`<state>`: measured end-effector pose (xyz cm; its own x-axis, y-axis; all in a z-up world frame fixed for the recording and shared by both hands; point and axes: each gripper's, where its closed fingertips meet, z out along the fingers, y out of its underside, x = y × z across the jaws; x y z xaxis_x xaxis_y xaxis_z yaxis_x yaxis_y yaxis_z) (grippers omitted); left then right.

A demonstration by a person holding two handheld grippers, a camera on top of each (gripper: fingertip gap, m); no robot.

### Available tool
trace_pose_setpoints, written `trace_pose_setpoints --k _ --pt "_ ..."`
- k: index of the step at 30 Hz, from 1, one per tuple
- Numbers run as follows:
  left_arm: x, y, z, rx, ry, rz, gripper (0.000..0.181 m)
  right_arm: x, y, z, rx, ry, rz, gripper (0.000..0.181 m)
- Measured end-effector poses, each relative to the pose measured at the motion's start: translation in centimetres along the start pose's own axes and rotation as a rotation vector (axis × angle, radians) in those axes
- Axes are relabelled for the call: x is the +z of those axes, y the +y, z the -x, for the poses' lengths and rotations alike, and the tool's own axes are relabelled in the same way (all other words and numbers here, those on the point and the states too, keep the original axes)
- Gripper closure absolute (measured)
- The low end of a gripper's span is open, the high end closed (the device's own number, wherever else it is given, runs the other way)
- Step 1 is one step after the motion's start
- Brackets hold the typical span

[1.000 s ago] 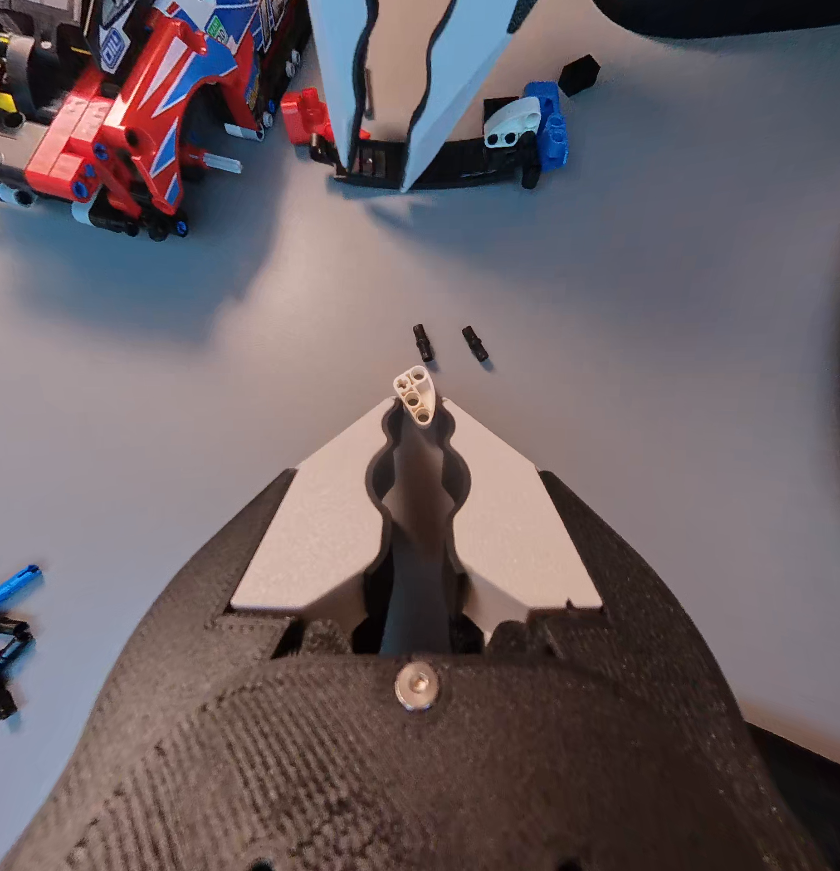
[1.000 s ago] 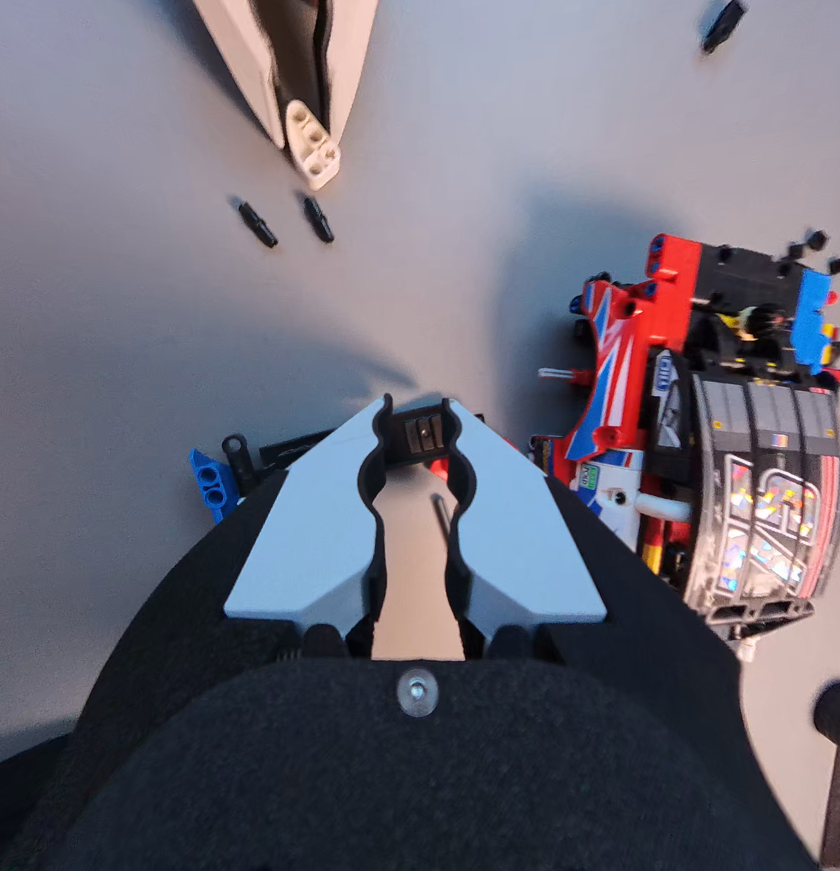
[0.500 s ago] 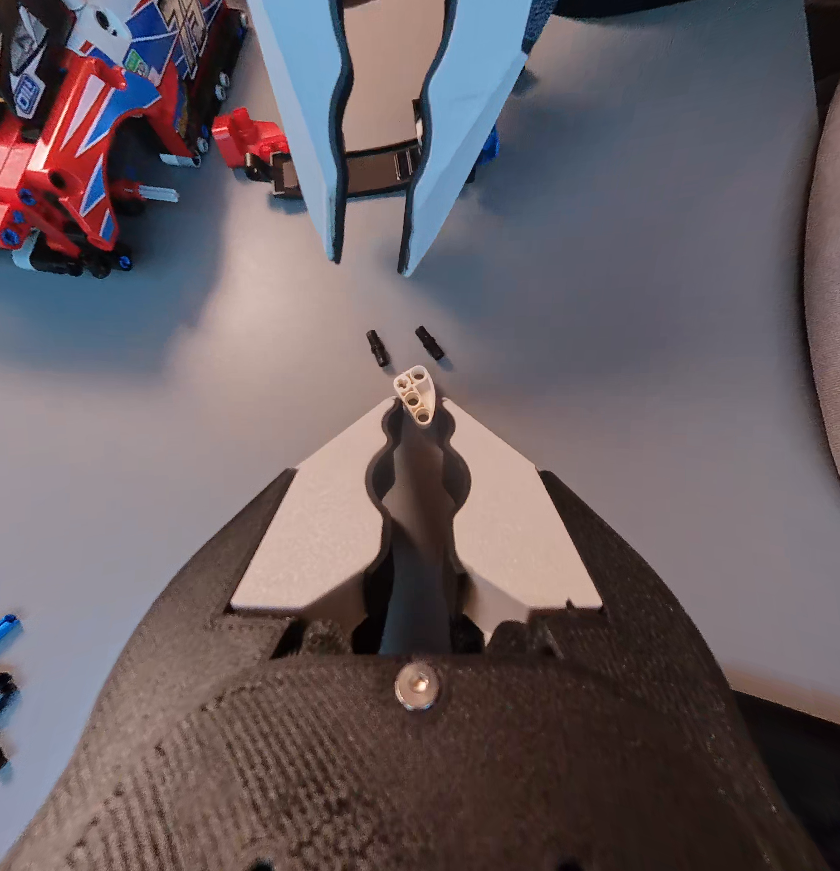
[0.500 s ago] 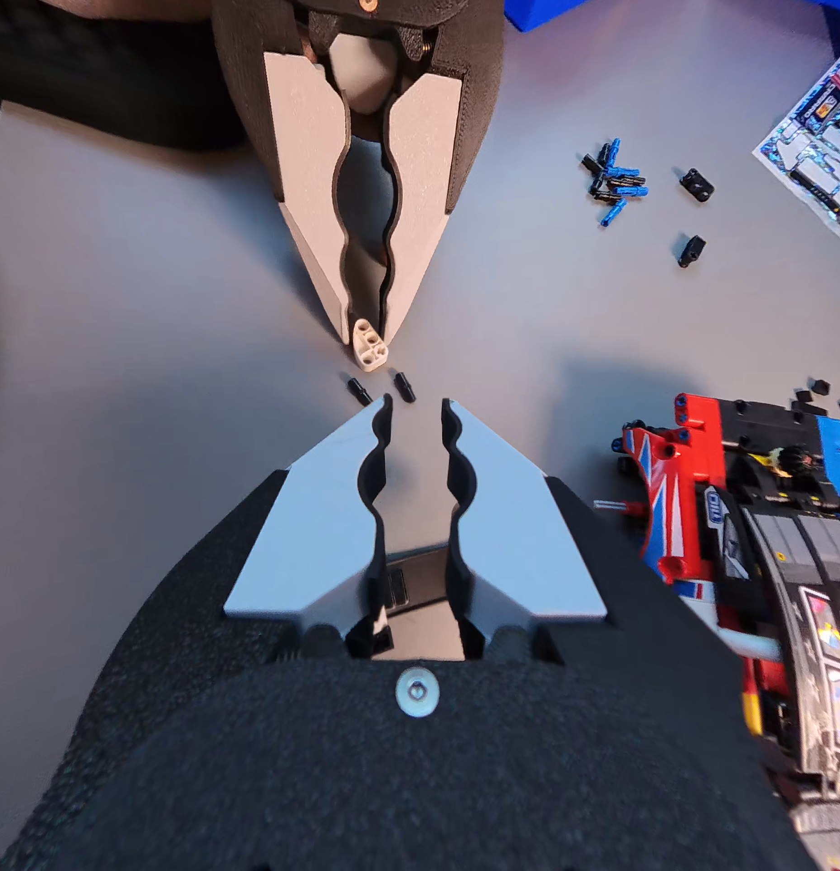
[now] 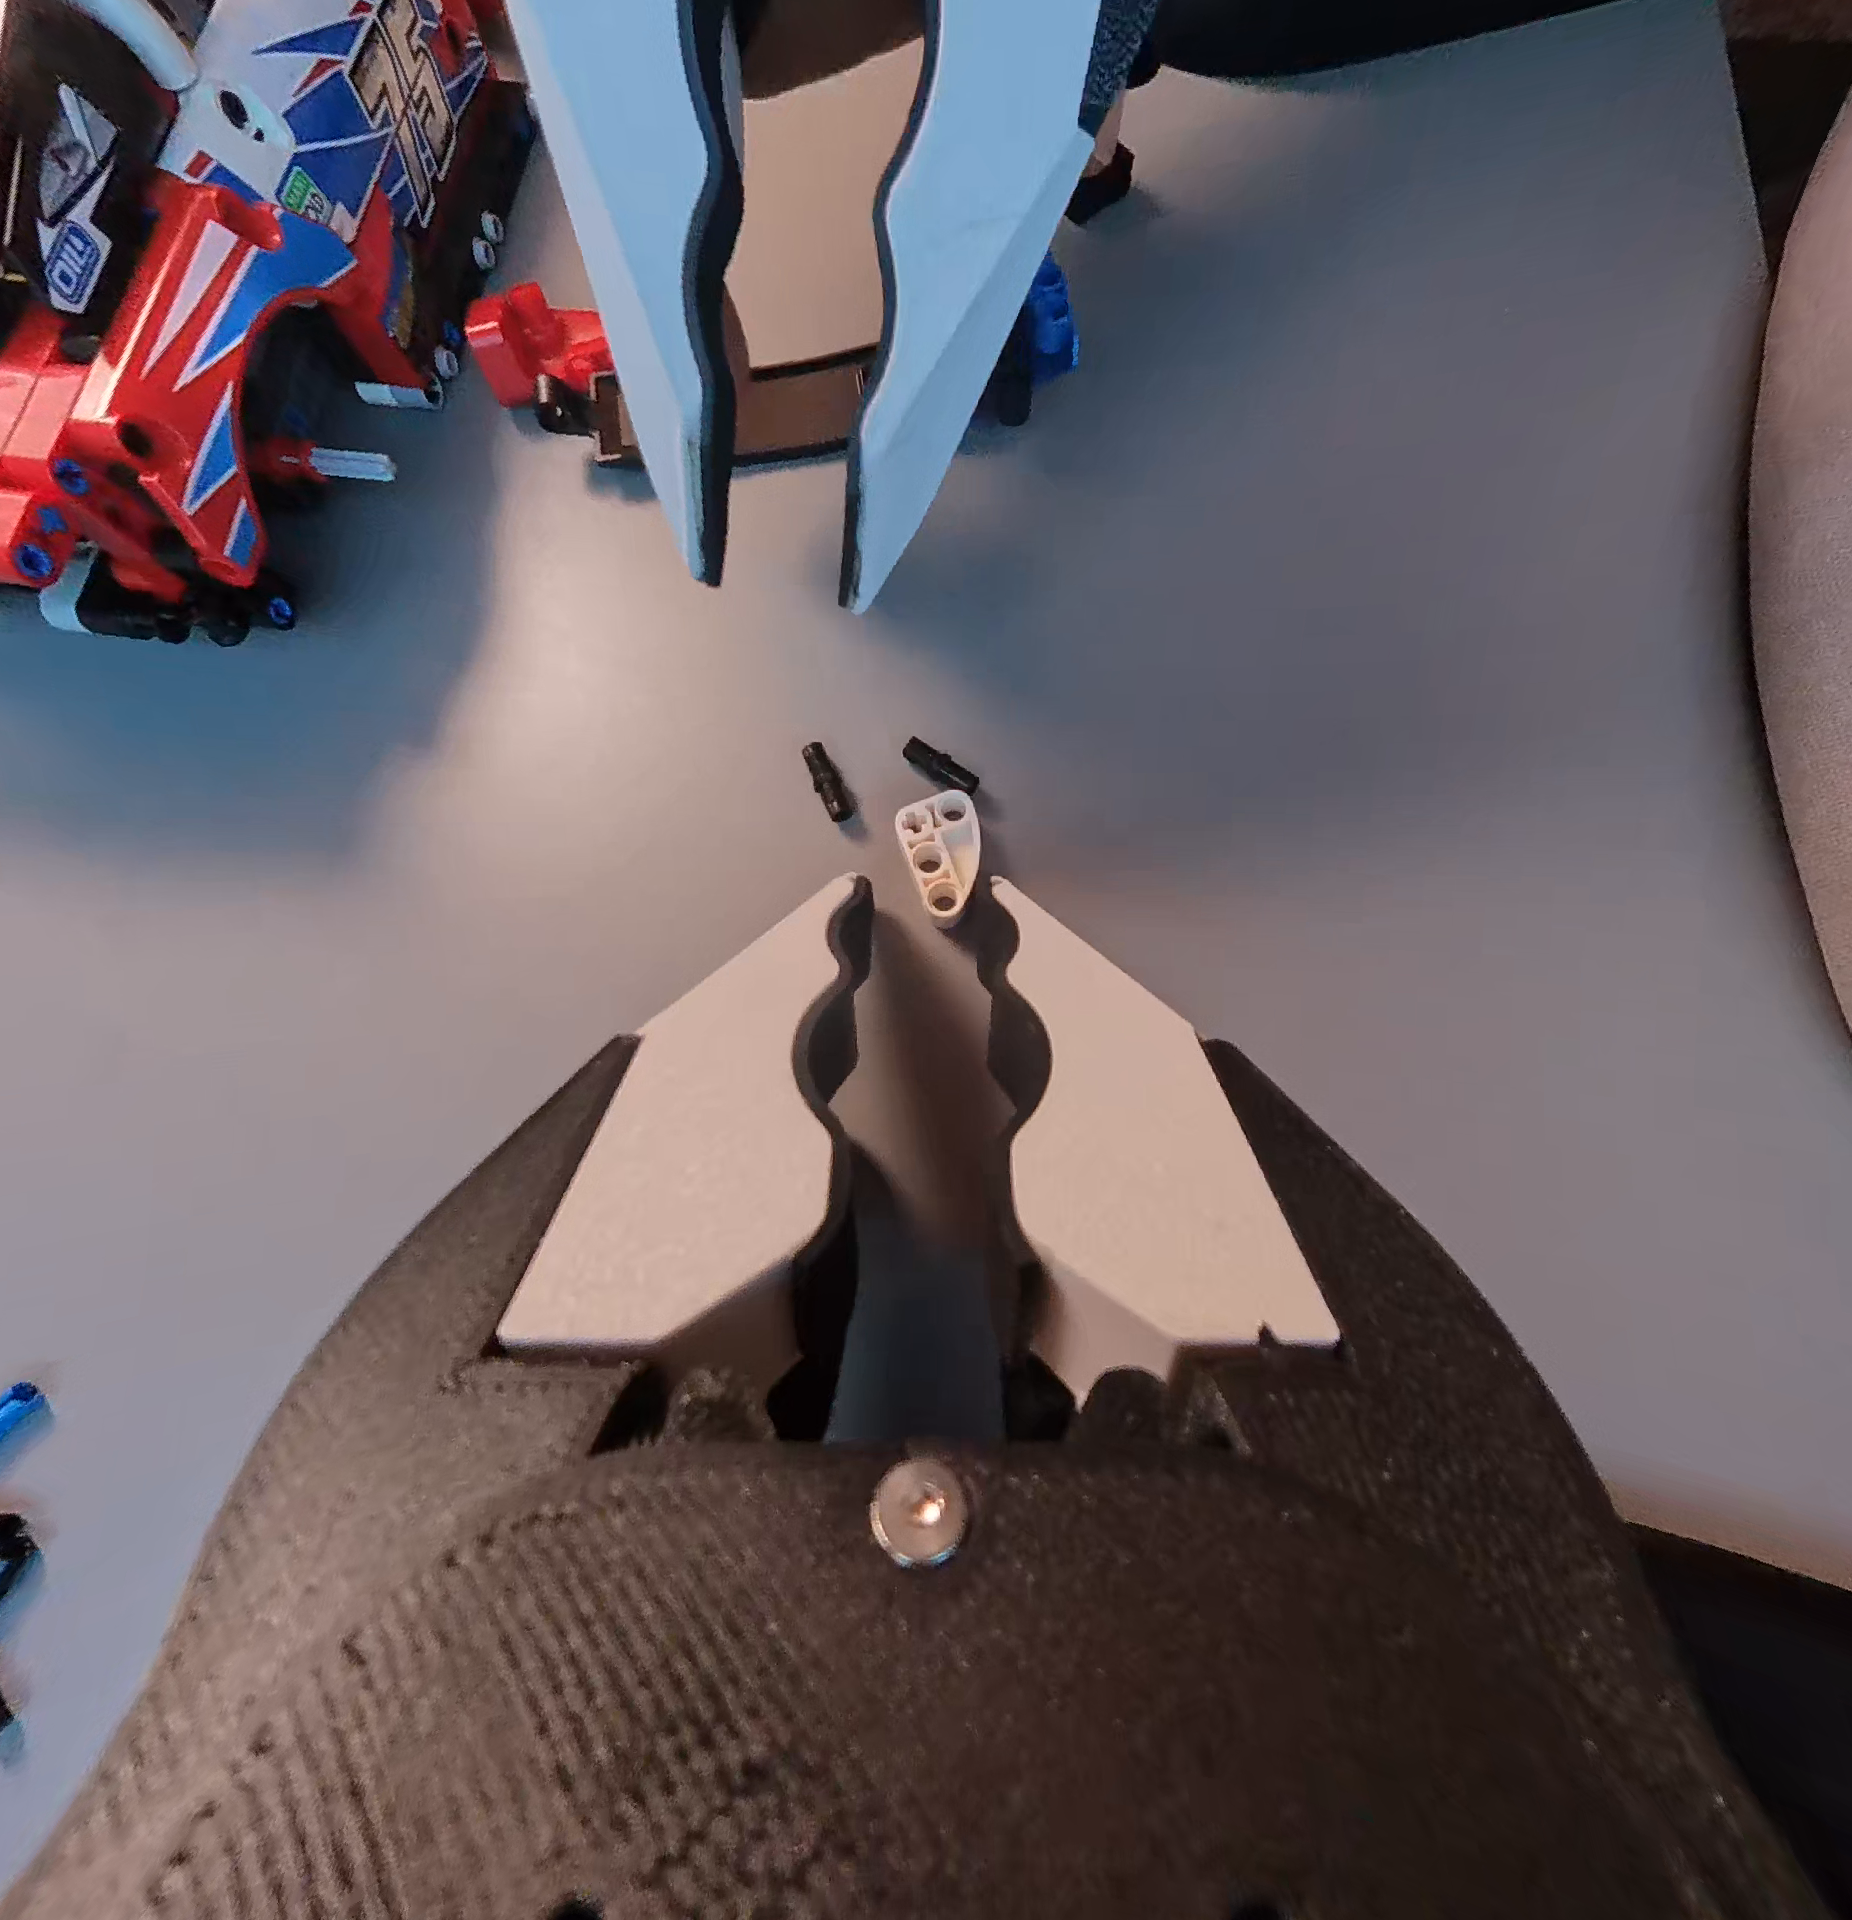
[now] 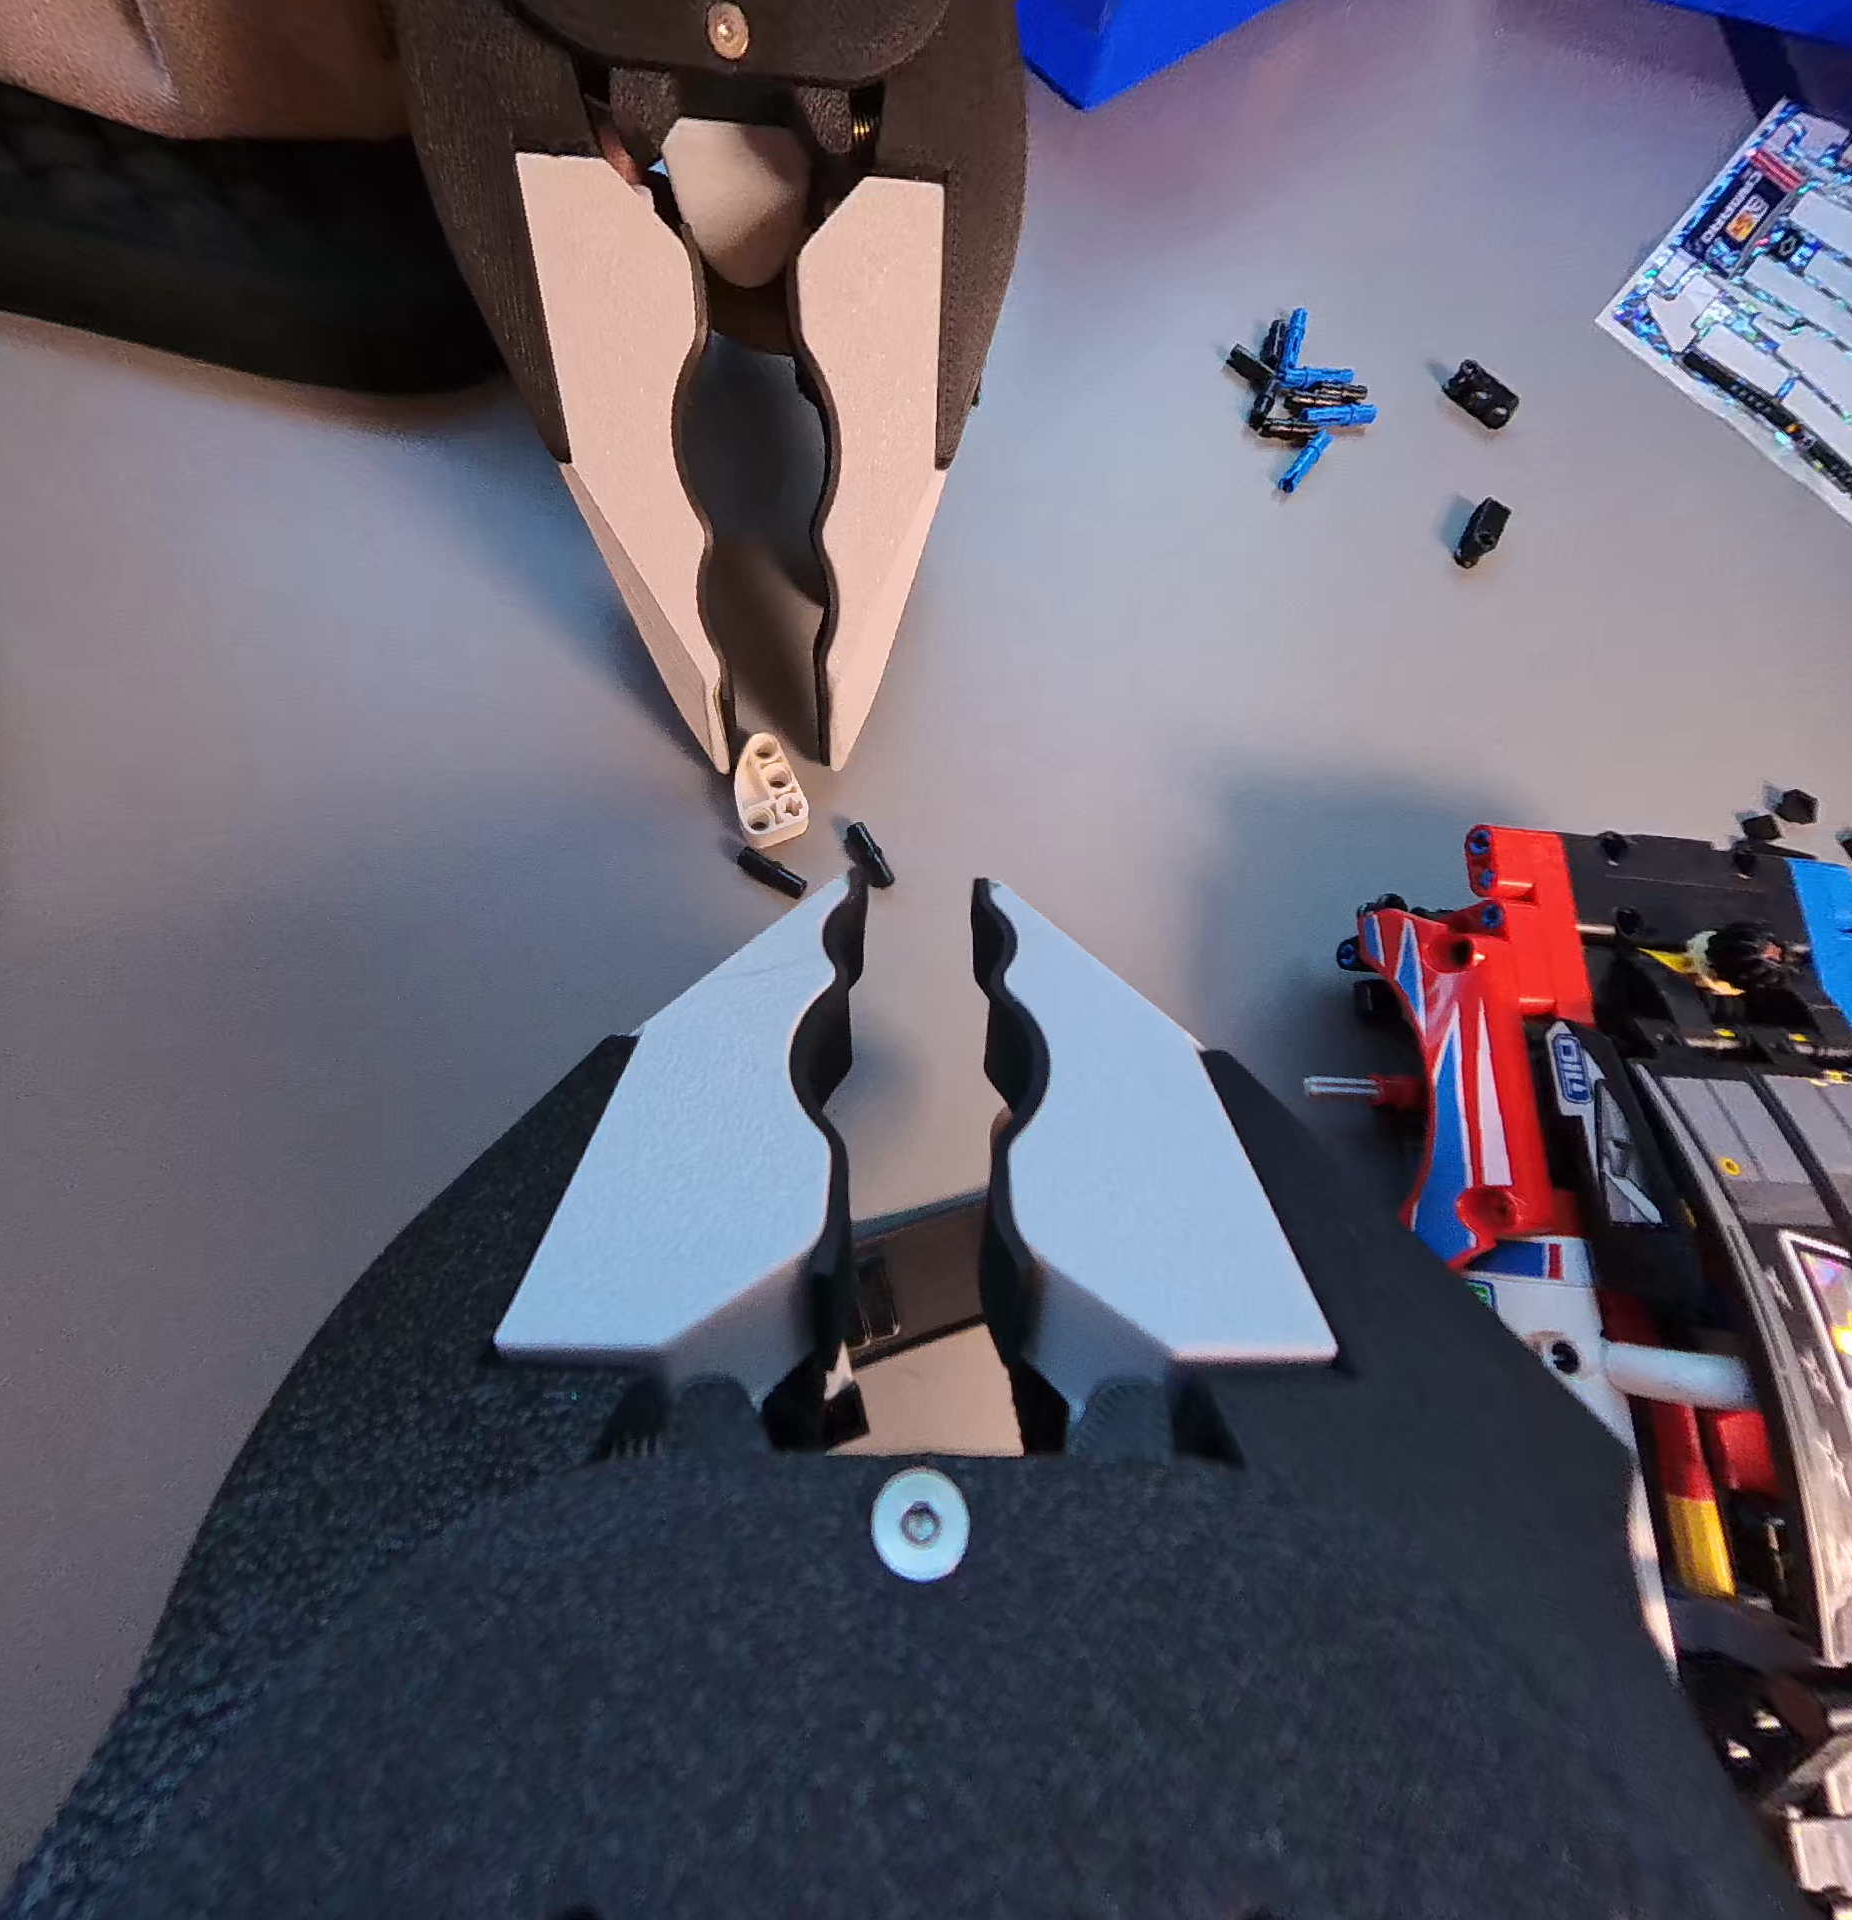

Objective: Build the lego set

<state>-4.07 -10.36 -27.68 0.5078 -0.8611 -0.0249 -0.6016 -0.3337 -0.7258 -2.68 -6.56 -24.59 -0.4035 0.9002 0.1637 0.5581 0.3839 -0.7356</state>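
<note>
A small white lego piece with three holes (image 5: 937,857) lies on the grey table just ahead of my left gripper (image 5: 927,883). That gripper is open and empty. It also shows in the right wrist view (image 6: 774,764), where the white piece (image 6: 771,795) lies at its tips. Two black pins (image 5: 828,779) (image 5: 940,761) lie just beyond the piece. My right gripper (image 6: 917,885) is open and empty, its left tip beside one black pin (image 6: 868,852); the other pin (image 6: 771,871) lies farther left. In the left wrist view the right gripper (image 5: 778,587) points at the pins from the far side.
The red, blue and black lego car (image 6: 1628,1195) stands right of my right gripper. A black curved panel (image 5: 797,426) with red and blue ends lies under it. A pile of blue and black pins (image 6: 1301,395), two black connectors (image 6: 1480,393) and a sticker sheet (image 6: 1784,291) lie beyond. Left tips to right tips: about 6 cm.
My left gripper has opened and let the white piece go onto the table. My right gripper has come off the black panel and closed in on the two black pins.
</note>
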Motion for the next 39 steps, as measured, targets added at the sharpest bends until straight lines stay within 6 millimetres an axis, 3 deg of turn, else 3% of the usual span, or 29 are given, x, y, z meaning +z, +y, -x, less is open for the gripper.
trace_pose_setpoints --k 10,17,22,24,28,31,33,36,39 --pt "-0.2 0.2 0.8 -0.009 -0.032 -0.01 0.172 0.0 0.0 0.0 0.016 -0.003 -0.014 0.163" --pt "-0.4 -0.1 0.4 -0.009 -0.006 -0.033 0.162 0.5 0.0 1.1 -0.018 -0.035 0.005 0.164" --pt "-0.1 0.0 0.1 0.003 -0.003 -0.01 0.168 0.9 0.1 1.9 -0.039 -0.048 0.03 0.164" --pt "-0.2 -0.1 -0.5 0.01 0.023 -0.006 0.17 1.0 0.0 2.5 -0.068 -0.051 0.051 0.164" --pt "-0.7 -0.5 -4.3 -0.012 0.245 -0.036 0.17 1.3 0.3 4.0 -0.133 -0.079 0.115 0.164" --pt "-0.8 -0.9 -5.7 0.039 0.302 -0.058 0.17 1.1 0.6 4.4 -0.144 -0.1 0.144 0.164" --pt "-1.2 -1.8 -4.8 0.023 0.264 -0.11 0.171 0.9 0.7 4.4 -0.132 -0.106 0.145 0.164" --pt "-1.1 -1.4 -1.4 -0.007 0.088 -0.098 0.169 0.7 1.0 4.7 -0.107 -0.133 0.148 0.164" --pt "-0.5 -0.8 -0.6 0.02 0.037 -0.068 0.161 0.8 1.2 4.8 -0.104 -0.142 0.162 0.164"
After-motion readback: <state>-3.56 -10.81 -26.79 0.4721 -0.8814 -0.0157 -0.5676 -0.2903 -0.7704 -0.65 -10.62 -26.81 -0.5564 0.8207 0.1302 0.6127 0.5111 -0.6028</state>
